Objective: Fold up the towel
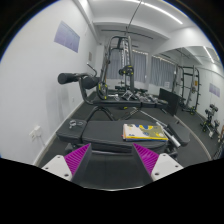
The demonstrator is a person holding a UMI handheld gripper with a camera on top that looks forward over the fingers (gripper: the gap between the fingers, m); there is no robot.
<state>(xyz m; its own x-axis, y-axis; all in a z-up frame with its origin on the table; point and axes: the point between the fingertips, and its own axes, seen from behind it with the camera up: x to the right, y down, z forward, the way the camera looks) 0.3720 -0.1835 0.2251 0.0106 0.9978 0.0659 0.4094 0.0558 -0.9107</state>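
Observation:
A dark grey towel (112,150) lies flat on the table, between my fingers and just ahead of them. Its near edge curves just below the fingertips. My gripper (113,160) is open and empty, held low over the towel. The magenta pads, left (78,157) and right (150,158), stand wide apart at either side. I cannot tell whether the fingers touch the cloth.
A yellow and white booklet (140,130) lies beyond the towel, ahead of the right finger. Behind the table stands a gym machine (121,68) with a black padded roller (74,77). More gym equipment (183,100) stands to the right.

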